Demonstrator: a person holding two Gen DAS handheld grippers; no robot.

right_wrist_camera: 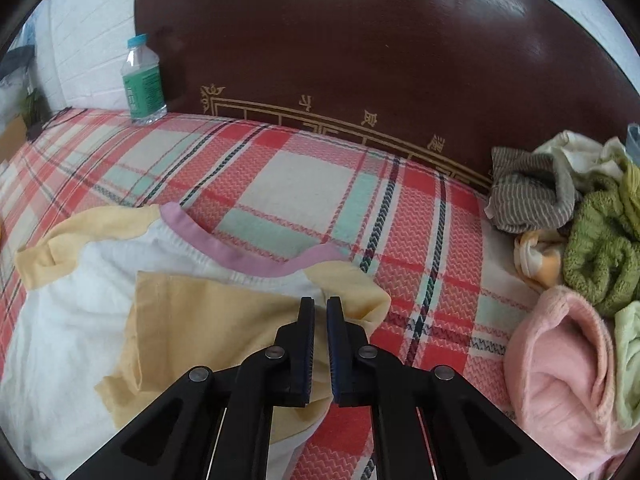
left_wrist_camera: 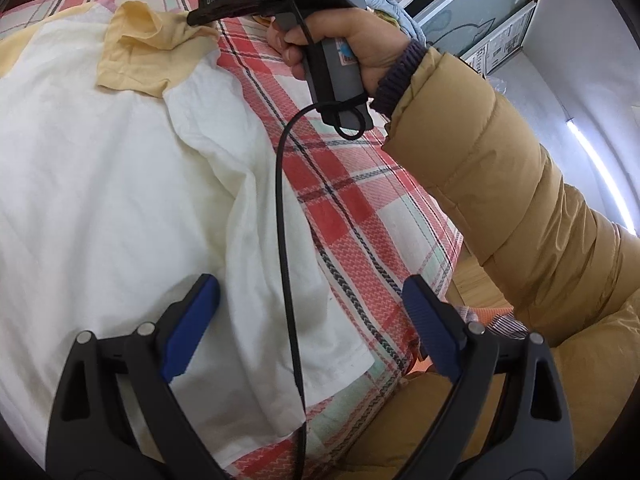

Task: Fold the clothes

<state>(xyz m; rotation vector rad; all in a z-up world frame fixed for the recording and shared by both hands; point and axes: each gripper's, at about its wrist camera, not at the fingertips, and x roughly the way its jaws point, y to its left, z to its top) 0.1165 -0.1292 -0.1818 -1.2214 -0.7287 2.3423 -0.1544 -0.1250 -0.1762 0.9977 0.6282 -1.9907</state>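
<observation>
A white T-shirt (left_wrist_camera: 100, 184) with yellow sleeves lies flat on the plaid-sheeted bed (right_wrist_camera: 304, 176). The right tool (right_wrist_camera: 320, 304) is clenched on the yellow sleeve (right_wrist_camera: 208, 320) — folded over the shirt's body — while the left tool (left_wrist_camera: 312, 300) hangs released above the hem, gripping nothing.

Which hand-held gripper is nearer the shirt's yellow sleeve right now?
Right. The right hand-held gripper is at the folded yellow sleeve, its jaws closed at the sleeve's edge. The left hand-held gripper hangs open over the shirt's white hem, well away.
</observation>
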